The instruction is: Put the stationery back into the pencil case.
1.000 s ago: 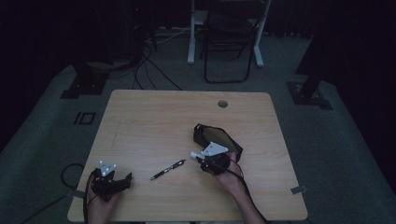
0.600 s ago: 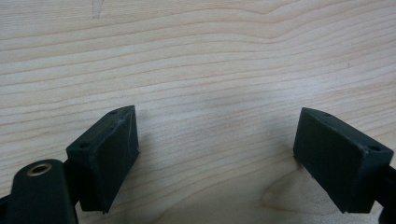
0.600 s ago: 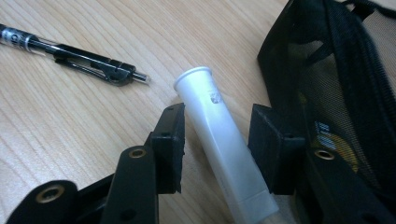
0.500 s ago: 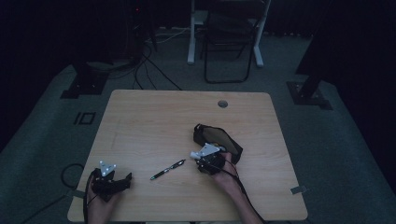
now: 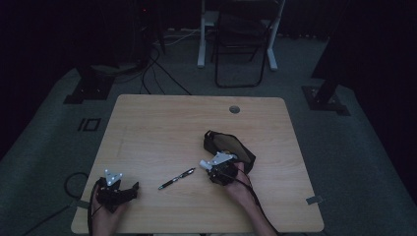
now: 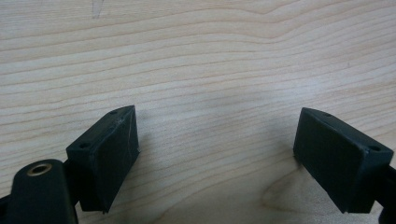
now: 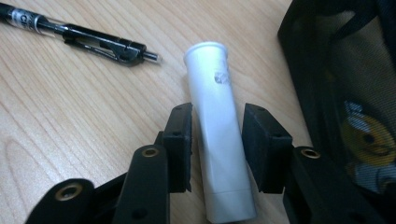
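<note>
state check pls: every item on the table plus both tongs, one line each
white tube: lying flat on the table, between the right tongs' jaws
pen: lying flat, untouched
black mesh pouch: open, lying beside the tube
right tongs: jaws have just been closing around the tube; contact unclear
left tongs: open, nothing between the jaws, over bare table

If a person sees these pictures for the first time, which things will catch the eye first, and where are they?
First, the white tube lying on the wooden table, with the right hand-held gripper astride it; its jaws have just been closing around the tube. Next, the black pen lies near the table's middle, and the black mesh pouch sits beside the right hand-held gripper. The left hand-held gripper rests open at the near left corner.
</note>
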`<state>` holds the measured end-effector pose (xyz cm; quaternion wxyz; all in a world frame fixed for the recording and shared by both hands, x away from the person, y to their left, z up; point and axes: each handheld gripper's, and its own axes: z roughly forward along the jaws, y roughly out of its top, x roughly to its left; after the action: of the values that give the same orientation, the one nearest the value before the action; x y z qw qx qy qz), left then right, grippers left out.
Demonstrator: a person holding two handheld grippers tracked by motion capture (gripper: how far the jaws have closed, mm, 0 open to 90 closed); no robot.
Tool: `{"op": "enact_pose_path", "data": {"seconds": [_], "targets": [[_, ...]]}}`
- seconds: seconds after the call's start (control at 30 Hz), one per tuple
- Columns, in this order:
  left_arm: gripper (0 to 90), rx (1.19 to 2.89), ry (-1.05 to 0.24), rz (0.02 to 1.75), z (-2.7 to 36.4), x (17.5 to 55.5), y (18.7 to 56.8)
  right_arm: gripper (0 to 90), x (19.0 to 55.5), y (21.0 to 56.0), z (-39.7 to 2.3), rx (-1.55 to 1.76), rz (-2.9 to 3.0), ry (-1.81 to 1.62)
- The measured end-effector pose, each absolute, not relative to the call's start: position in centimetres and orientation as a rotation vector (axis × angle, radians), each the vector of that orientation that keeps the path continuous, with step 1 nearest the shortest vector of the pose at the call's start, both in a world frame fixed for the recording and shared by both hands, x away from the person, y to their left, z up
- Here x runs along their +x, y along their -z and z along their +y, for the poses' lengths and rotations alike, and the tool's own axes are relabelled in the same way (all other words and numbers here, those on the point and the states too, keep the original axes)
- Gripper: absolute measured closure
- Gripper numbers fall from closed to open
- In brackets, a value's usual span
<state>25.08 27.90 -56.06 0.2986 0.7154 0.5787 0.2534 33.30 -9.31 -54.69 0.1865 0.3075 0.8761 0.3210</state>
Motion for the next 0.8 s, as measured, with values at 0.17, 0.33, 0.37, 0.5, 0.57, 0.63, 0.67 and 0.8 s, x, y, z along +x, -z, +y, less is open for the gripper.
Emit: {"op": "enact_pose_path", "data": {"seconds": [0.17,0.33,0.37,0.5,0.57,0.63,0.67,0.8], "targets": [[14.4,1.900,-0.674,1.537,27.9,25.1,56.1,69.3,33.4,54.9,-9.5,0.895,2.493,-0.923],[14.4,1.900,-0.673,1.537,27.9,25.1,56.1,70.3,33.5,54.8,-9.5,0.907,2.501,-0.917],[14.4,1.900,-0.674,1.537,27.9,25.1,56.1,70.4,33.4,54.8,-9.4,0.901,2.501,-0.912],[14.4,1.901,-0.673,1.537,27.9,25.1,56.1,70.6,33.3,54.8,-9.3,0.884,2.497,-0.902],[14.4,1.901,-0.673,1.537,27.9,25.1,56.1,70.6,33.1,54.7,-9.3,0.880,2.496,-0.905],[14.4,1.901,-0.673,1.537,27.9,25.1,56.1,70.6,33.0,54.5,-9.4,0.869,2.490,-0.914],[14.4,1.901,-0.673,1.537,27.9,25.1,56.1,70.6,32.9,54.3,-9.4,0.865,2.487,-0.917],[14.4,1.901,-0.673,1.537,27.9,25.1,56.1,70.6,32.7,53.1,-9.6,0.842,2.468,-0.931]]}}
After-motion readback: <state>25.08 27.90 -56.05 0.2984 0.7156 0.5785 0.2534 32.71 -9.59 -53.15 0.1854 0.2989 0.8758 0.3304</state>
